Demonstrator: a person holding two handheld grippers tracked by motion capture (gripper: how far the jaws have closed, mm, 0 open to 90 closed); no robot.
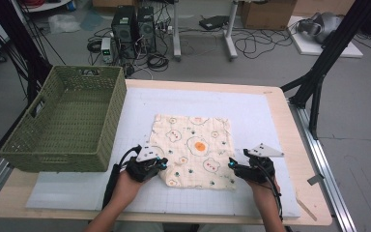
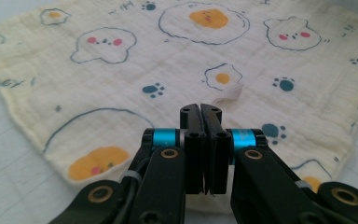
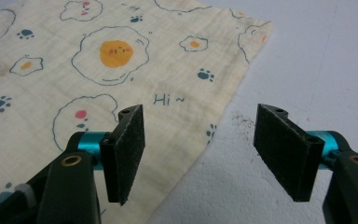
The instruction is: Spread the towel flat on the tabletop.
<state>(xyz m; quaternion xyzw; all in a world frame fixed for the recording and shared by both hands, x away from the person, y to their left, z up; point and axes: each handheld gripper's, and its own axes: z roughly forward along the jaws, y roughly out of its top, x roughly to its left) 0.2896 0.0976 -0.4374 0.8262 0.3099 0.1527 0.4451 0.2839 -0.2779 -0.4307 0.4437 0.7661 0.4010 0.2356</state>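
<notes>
Left gripper (image 2: 199,112) clenched at cloth's (image 1: 193,150) near-left corner, whether pinching fabric unclear; right gripper (image 3: 200,140) spread wide astride near-right edge. Cloth flat mid-surface (image 1: 251,104). Probably mid-grasp; next, closing right.

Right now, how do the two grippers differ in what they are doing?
The left gripper has its jaws pressed together over the patterned cloth, though whether fabric is pinched cannot be told; the right gripper is wide open. The left sits over the cloth's near left corner, the right straddles its right edge. Both are hand-held, black with blue collars.
</notes>
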